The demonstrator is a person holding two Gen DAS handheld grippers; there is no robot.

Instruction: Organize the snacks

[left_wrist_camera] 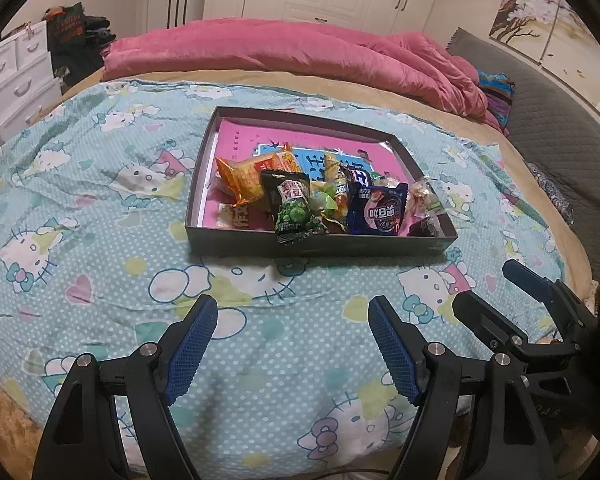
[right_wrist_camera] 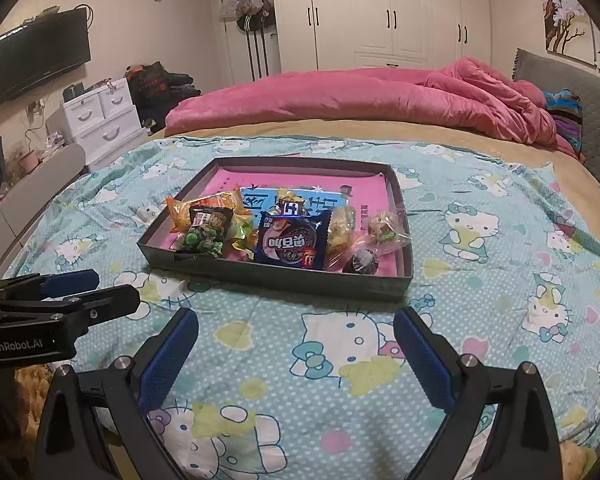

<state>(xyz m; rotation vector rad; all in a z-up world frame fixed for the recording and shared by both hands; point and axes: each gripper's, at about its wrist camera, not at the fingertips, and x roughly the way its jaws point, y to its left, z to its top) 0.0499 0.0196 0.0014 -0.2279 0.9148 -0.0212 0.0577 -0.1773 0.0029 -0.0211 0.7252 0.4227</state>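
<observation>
A dark shallow box (left_wrist_camera: 320,245) (right_wrist_camera: 276,278) with a pink lining lies on the Hello Kitty bedsheet. Several snack packets are piled in its near half: an orange packet (left_wrist_camera: 242,178) (right_wrist_camera: 204,206), a green pea packet (left_wrist_camera: 294,210) (right_wrist_camera: 208,226), a blue cookie packet (left_wrist_camera: 378,210) (right_wrist_camera: 292,240), and a clear-wrapped sweet (left_wrist_camera: 424,196) (right_wrist_camera: 384,226). My left gripper (left_wrist_camera: 292,312) is open and empty, over the sheet in front of the box. My right gripper (right_wrist_camera: 296,324) is open and empty, also in front of the box. Each gripper shows at the other view's edge.
A rumpled pink duvet (left_wrist_camera: 284,52) (right_wrist_camera: 360,96) lies across the bed behind the box. A grey headboard (right_wrist_camera: 580,92) is at the right. White drawers (right_wrist_camera: 100,116) and a wall TV (right_wrist_camera: 40,56) stand at the left, wardrobes at the back.
</observation>
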